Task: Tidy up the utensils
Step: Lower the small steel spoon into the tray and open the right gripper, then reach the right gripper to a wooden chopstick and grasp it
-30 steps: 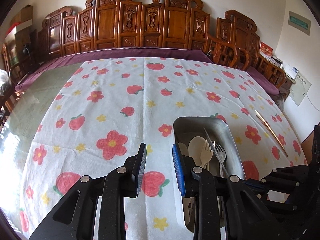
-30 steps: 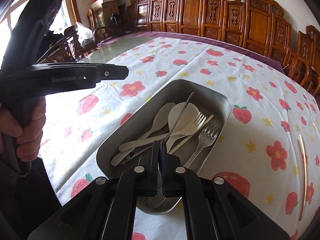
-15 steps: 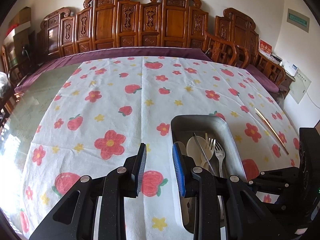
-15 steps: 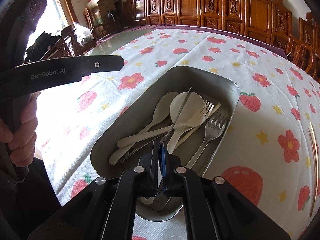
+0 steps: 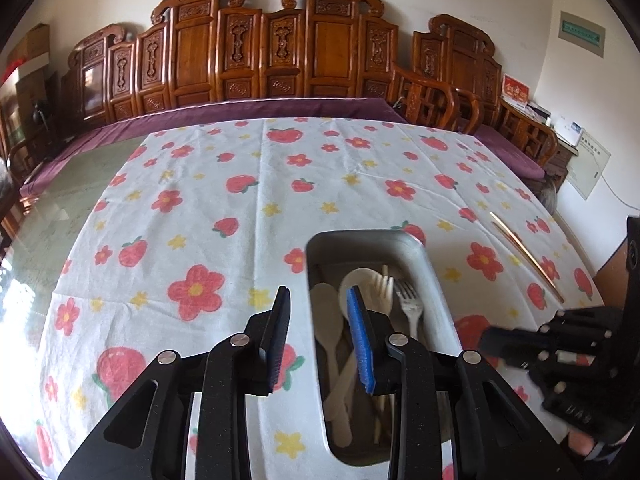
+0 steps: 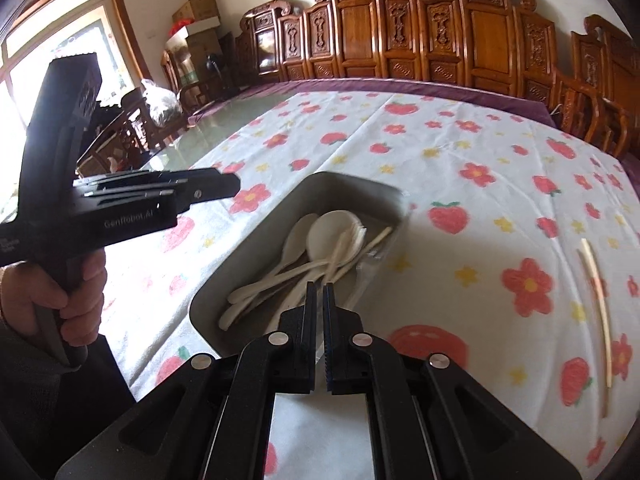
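A grey metal tray (image 5: 434,280) (image 6: 256,248) sits on the flowered tablecloth and holds cream spoons (image 6: 332,232), cream forks and a metal fork (image 5: 412,308). A single chopstick (image 6: 600,304) (image 5: 528,256) lies on the cloth to the right of the tray. My left gripper (image 5: 320,312) is open and empty above the tray's left rim. My right gripper (image 6: 319,296) has its fingers a narrow gap apart with nothing between them, above the tray's near end.
The flowered tablecloth (image 5: 240,200) covers a glass-topped table with a purple border. Carved wooden chairs (image 5: 260,60) line the far side. The left gripper's body and the hand that holds it (image 6: 80,240) fill the left of the right wrist view.
My right gripper let go of the metal knife it held over the tray, opened slightly and drew back. The left gripper shifted a little.
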Tool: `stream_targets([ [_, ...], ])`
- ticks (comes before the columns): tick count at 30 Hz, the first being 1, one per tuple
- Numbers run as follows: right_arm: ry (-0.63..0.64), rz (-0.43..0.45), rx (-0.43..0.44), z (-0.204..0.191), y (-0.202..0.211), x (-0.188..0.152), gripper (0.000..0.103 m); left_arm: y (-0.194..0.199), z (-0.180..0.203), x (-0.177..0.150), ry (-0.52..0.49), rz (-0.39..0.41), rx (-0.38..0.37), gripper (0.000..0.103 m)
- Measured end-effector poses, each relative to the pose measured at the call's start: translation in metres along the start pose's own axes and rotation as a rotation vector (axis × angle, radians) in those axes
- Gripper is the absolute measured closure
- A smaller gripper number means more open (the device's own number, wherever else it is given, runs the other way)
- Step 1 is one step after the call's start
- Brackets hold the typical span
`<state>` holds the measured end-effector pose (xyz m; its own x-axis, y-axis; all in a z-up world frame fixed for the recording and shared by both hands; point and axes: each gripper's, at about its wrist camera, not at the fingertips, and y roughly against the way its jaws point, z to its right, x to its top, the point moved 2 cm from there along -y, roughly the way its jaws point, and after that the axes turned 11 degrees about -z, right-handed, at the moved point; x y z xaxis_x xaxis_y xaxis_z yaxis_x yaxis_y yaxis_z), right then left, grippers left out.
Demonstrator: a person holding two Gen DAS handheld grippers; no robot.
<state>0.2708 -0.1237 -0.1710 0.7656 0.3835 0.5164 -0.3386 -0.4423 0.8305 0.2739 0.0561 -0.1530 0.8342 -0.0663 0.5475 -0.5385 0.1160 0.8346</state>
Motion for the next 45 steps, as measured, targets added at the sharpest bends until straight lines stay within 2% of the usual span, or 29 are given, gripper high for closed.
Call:
stream_targets([
  [4, -0.02, 0.016, -0.062, 0.03, 0.025, -0.011, 0.098, 0.003, 0.024, -0.003, -0.031, 0.009, -0.03, 0.072],
  [9, -0.086, 0.008, -0.171, 0.089, 0.047, -0.029, 0.098, 0.002, 0.055, -0.006, -0.069, 0.009, -0.059, 0.072],
  [10, -0.096, 0.004, -0.189, 0.1, 0.048, -0.032, 0.097, 0.002, 0.058, -0.006, -0.075, 0.007, -0.062, 0.072],
  [11, -0.111, -0.002, -0.209, 0.114, 0.05, -0.037, 0.09, 0.001, 0.064, -0.008, -0.084, 0.006, -0.064, 0.071],
  [14, -0.15, -0.037, -0.264, 0.153, 0.048, -0.048, 0.085, -0.002, 0.078, -0.012, -0.098, 0.003, -0.07, 0.057],
  [18, -0.189, -0.07, -0.318, 0.198, 0.042, -0.06, 0.085, -0.008, 0.094, -0.017, -0.111, -0.014, -0.077, 0.056],
  [24, -0.239, -0.11, -0.328, 0.249, 0.024, -0.067, 0.085, -0.012, 0.116, -0.022, -0.133, -0.019, -0.06, 0.054],
  [30, -0.28, -0.138, -0.302, 0.278, 0.002, -0.063, 0.085, -0.021, 0.139, -0.029, -0.16, -0.056, -0.041, 0.054],
  [32, -0.281, -0.134, -0.283, 0.281, 0.0, -0.062, 0.085, -0.024, 0.148, -0.031, -0.172, -0.065, -0.034, 0.054],
  [39, -0.214, -0.163, -0.305, 0.276, 0.002, -0.064, 0.085, -0.028, 0.173, -0.028, -0.186, -0.085, -0.028, 0.054],
  [40, -0.2, -0.172, -0.311, 0.275, 0.003, -0.067, 0.086, -0.029, 0.177, -0.027, -0.189, -0.088, -0.027, 0.054],
  [42, -0.17, -0.184, -0.329, 0.273, 0.006, -0.071, 0.096, -0.031, 0.186, -0.025, -0.199, -0.092, -0.025, 0.054],
  [45, -0.158, -0.195, -0.317, 0.274, 0.012, -0.08, 0.097, -0.033, 0.201, -0.022, -0.22, -0.095, -0.021, 0.054],
])
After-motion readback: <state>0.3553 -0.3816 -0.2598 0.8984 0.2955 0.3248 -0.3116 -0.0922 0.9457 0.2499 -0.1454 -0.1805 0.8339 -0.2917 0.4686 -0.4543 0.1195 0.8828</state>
